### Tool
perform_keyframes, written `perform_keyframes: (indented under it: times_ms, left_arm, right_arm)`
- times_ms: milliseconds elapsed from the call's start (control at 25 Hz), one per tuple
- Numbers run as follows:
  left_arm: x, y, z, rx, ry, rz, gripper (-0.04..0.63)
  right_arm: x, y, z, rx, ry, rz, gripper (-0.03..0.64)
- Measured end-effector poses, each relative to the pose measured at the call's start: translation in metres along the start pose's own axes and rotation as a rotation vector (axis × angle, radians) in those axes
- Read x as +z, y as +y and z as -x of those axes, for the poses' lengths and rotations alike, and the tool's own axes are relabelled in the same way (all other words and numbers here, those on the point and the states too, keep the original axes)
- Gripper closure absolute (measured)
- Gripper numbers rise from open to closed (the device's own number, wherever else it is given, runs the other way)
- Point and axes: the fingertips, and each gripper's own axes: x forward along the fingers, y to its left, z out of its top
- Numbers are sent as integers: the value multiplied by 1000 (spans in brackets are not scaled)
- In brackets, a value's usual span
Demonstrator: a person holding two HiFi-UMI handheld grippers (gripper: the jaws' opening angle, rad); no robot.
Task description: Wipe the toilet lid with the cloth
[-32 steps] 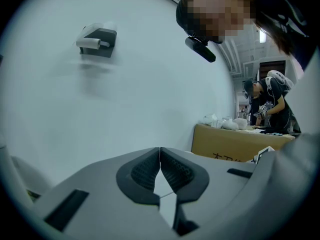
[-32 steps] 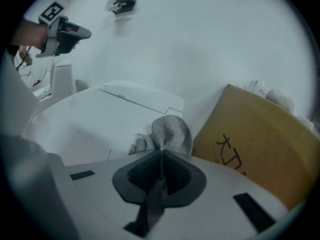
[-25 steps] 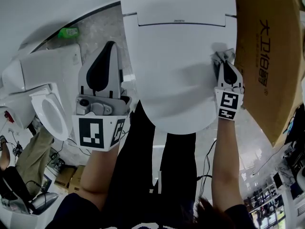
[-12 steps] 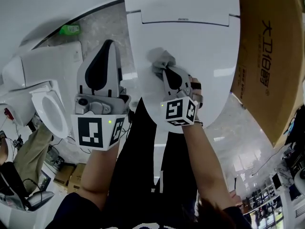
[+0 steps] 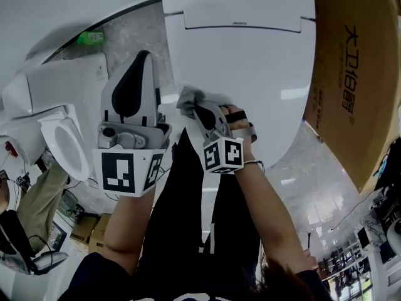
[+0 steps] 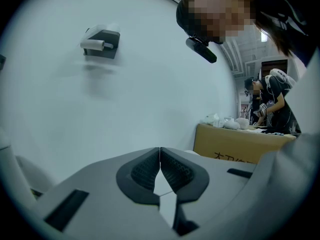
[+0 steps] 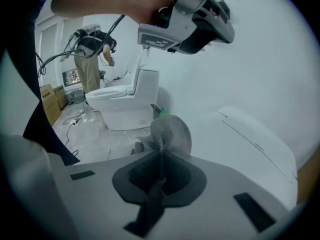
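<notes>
The white toilet lid (image 5: 250,61) fills the upper middle of the head view and lies closed; it shows again in the right gripper view, toilet lid (image 7: 250,134). My right gripper (image 5: 197,107) is shut on a grey cloth (image 5: 190,98) at the lid's near left edge; the cloth (image 7: 170,134) bunches out past the jaws and presses on the lid. My left gripper (image 5: 143,60) is held left of the toilet, off the lid, jaws together with nothing between them (image 6: 159,156).
A second white toilet (image 5: 56,115) stands at the left, with a small green item (image 5: 91,39) on the floor beyond. A brown cardboard box (image 5: 351,74) stands right of the lid. Cables and boxes lie on the floor near the person's legs. Other people work in the background.
My right gripper has dragged the cloth across the lid from its right edge to its near left edge. The left gripper has stayed in place.
</notes>
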Motion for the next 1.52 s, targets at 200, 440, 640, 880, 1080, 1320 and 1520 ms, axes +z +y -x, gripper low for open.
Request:
perform_keyframes:
  times_ms: [200, 440, 640, 880, 1080, 1320, 1520]
  left_arm:
    - [-2, 0, 1, 4, 5, 3, 574]
    - [-1, -11, -1, -11, 3, -1, 574]
    - [-1, -16, -1, -22, 0, -1, 574]
    - [0, -19, 3, -23, -6, 4, 574]
    - [2, -20, 6, -20, -13, 5, 574]
    - [1, -14, 11, -3, -14, 6, 574]
    - [0, -13, 14, 0, -12, 5, 574]
  right_arm:
    - [-49, -42, 43, -139, 13, -150, 584]
    - [-130, -109, 112, -362, 59, -293, 584]
    - [-194, -167, 169, -577, 139, -442, 584]
    - [-218, -180, 188, -664, 156, -547, 584]
    - [-169, -134, 151, -543, 137, -474, 584]
    - [-78, -50, 70, -316, 48, -394, 584]
    - [-18, 17, 18, -132, 25, -297, 584]
